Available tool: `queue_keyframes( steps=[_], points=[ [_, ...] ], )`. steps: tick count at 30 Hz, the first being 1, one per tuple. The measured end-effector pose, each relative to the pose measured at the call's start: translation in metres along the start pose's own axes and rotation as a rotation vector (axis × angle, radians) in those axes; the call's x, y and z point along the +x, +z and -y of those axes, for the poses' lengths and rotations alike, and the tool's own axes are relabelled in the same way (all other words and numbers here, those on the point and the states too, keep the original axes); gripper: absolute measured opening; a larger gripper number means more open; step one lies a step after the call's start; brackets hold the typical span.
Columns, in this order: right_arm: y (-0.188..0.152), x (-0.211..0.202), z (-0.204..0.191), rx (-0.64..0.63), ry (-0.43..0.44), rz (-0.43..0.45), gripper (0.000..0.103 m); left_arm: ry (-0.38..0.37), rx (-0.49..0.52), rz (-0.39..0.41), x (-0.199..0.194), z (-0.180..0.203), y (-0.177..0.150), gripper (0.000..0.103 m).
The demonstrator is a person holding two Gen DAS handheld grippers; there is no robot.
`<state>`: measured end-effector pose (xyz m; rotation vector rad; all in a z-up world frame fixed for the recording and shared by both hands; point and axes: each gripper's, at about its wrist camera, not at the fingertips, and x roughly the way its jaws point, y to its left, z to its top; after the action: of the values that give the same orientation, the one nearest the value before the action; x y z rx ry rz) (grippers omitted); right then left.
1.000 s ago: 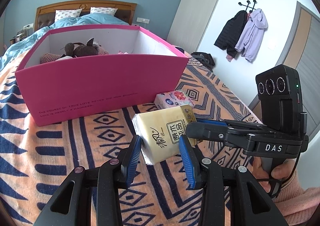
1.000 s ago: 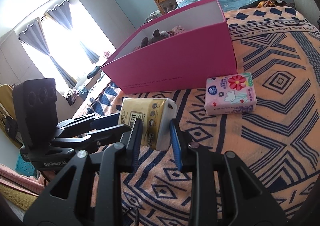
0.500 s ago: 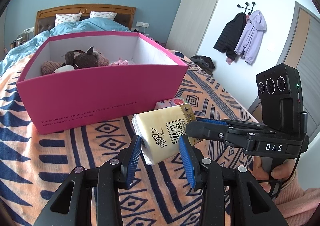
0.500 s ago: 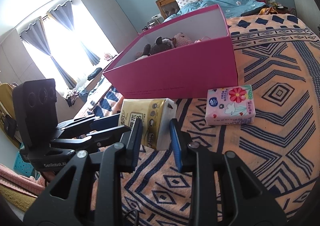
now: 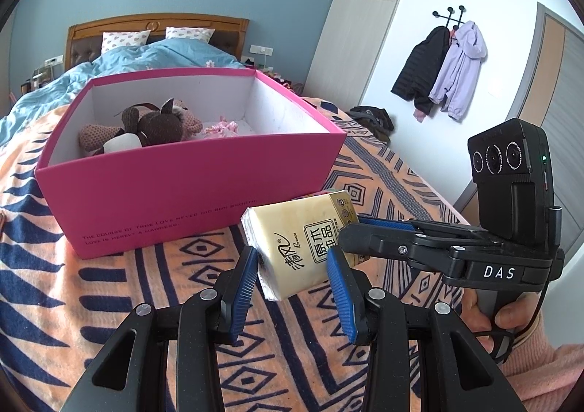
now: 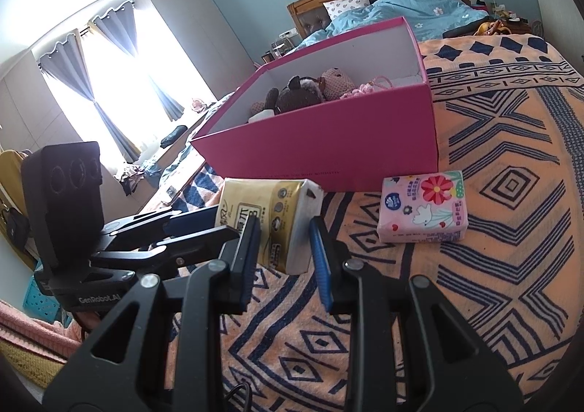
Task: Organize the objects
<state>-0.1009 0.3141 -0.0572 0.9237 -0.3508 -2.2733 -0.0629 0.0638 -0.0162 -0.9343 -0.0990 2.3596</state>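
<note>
Both grippers pinch the same thing: a yellow plastic-wrapped tissue pack with black Chinese lettering (image 5: pixel 304 242), held clear above the bed. The left gripper (image 5: pixel 292 275) clamps the pack's near end between its blue ribbed pads, and the right gripper (image 6: pixel 284 240) clamps the white folded end from the other side, so each gripper is narrow and closed on the pack. A hand in a pink knitted sleeve (image 5: pixel 489 313) grips the right gripper's handle.

Below lies the orange bedspread with navy geometric patterns (image 6: pixel 511 266). On it, just beyond and to the right of the held pack, rests a pink flower-printed tissue pack (image 6: pixel 423 211), lying flat close to the front wall of a large open magenta cardboard box (image 5: pixel 182 185). Inside the box, toward its back, lie brown knitted stuffed toys (image 5: pixel 146 125) and something pink and frilly (image 5: pixel 222 129). Farther off are a blue duvet (image 5: pixel 164 54) and a wooden headboard (image 5: pixel 157 21).
</note>
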Motion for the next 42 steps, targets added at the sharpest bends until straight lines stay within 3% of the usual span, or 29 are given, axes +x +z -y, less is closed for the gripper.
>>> queue_keyframes(
  steps=[42],
  points=[
    [0.035, -0.005, -0.006, -0.054, -0.007, 0.067, 0.031, 0.022, 0.039, 0.061, -0.002, -0.002, 0.036, 0.039]
  ],
)
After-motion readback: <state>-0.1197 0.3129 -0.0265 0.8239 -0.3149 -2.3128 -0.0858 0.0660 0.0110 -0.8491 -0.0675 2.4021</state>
